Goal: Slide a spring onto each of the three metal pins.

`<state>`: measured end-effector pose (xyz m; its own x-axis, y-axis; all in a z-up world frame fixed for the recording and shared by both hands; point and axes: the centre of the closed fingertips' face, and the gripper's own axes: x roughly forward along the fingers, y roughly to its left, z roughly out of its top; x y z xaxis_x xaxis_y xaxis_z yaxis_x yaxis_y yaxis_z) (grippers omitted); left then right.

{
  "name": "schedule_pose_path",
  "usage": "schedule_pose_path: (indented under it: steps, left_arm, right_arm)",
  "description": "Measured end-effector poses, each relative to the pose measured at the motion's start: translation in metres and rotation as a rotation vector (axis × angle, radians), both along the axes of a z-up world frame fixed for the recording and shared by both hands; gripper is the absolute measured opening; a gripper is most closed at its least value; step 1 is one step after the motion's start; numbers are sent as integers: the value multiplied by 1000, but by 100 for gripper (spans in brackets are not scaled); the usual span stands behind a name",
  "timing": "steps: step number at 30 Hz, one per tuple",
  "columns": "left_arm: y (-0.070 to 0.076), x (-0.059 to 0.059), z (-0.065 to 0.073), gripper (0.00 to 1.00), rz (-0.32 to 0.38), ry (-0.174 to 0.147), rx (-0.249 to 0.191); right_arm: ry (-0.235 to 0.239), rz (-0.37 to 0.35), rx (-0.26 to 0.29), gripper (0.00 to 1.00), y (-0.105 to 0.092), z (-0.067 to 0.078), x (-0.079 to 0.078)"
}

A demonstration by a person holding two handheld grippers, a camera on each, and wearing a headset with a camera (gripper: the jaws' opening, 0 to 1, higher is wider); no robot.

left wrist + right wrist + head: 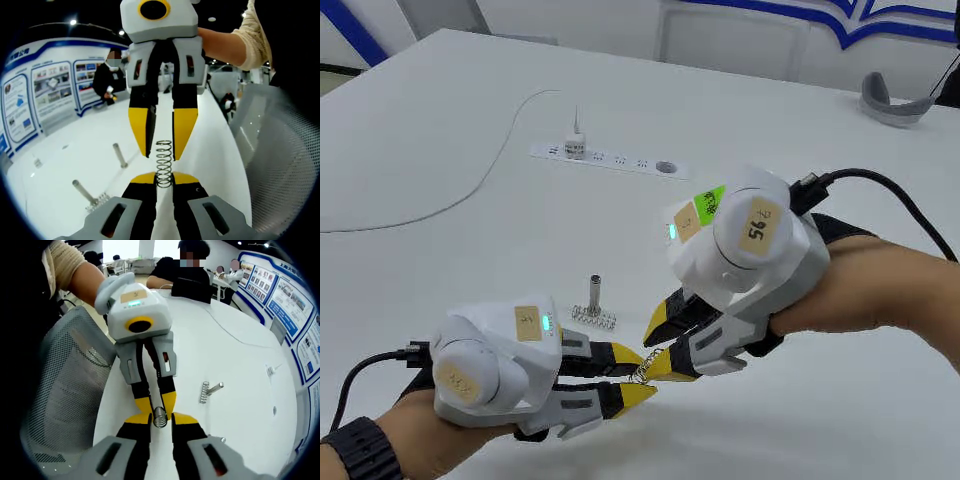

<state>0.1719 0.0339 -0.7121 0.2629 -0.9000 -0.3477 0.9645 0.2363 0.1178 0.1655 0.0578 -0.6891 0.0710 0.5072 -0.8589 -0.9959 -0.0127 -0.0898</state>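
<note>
This tiny coil spring [164, 165], held mid-air above the surface [770, 200], looks feather-light and squishy, so nip it gently by an end coil: left claw [165, 177] pinches one end, right claw [163, 150] sits narrow round the other, can't tell if it's gripping.

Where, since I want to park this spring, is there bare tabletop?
Bare: the white table left of the upright metal pin, and between it and the white power strip. Crowded: small coil springs at the pin's base.
</note>
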Motion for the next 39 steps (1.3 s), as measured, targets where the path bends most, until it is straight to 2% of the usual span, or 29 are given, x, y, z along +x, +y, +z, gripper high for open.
schedule_pose_path:
  steps: [13, 22, 39]
  left_arm:
    - [-1, 3, 7, 11, 12, 3, -35]
    - [-1, 6, 5, 11, 30, 4, -41]
    - [34, 17, 0, 27, 140, 51, -49]
  right_arm:
    - [30, -49, 53, 13, 1, -4, 2]
    - [24, -39, 32, 12, 4, -5, 4]
    - [-8, -72, 7, 12, -13, 2, 20]
